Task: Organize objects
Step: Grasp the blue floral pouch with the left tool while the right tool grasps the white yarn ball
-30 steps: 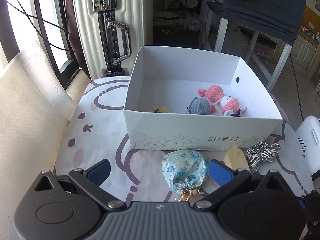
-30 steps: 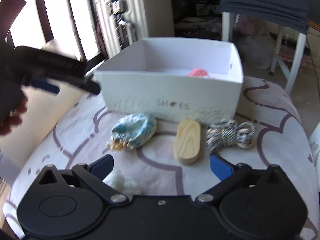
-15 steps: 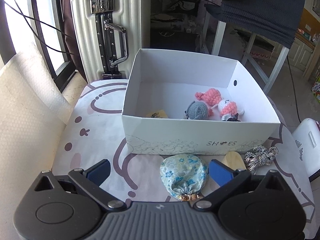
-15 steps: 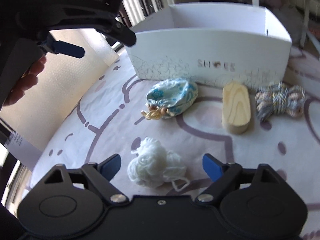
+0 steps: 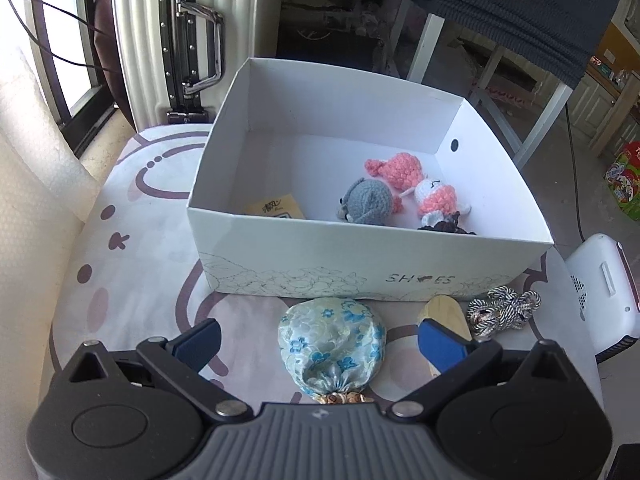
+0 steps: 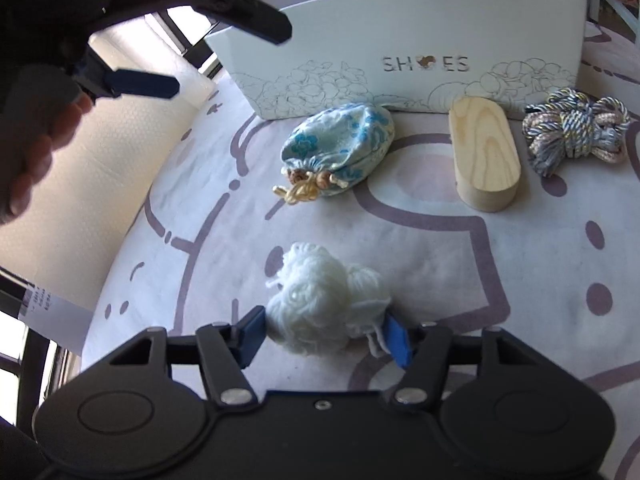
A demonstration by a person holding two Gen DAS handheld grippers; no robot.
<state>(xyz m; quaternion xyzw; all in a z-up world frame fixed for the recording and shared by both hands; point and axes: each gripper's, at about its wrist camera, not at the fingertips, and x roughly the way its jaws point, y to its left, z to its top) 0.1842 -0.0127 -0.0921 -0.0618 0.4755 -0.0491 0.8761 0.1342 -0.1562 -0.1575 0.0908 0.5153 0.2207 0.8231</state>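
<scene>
A white shoe box (image 5: 304, 264) stands on the patterned table and holds crochet toys, one grey (image 5: 366, 202) and two pink (image 5: 400, 168). In front of it lie a blue floral pouch (image 5: 332, 344), a wooden block (image 6: 482, 158) and a coiled striped cord (image 6: 576, 132). My left gripper (image 5: 320, 340) is open, held above the pouch; it also shows in the right wrist view (image 6: 132, 76). My right gripper (image 6: 326, 336) has its pads closed against both sides of a white yarn ball (image 6: 326, 308) on the table.
A white suitcase (image 5: 172, 36) stands behind the table. A cream padded surface (image 5: 28, 184) borders the left side. A white appliance (image 5: 600, 292) sits at the right edge. A chair with dark cloth (image 5: 520, 12) stands beyond the box.
My right gripper dropped toward the table and closed around the white yarn ball. My left gripper stayed open and rose slightly over the pouch.
</scene>
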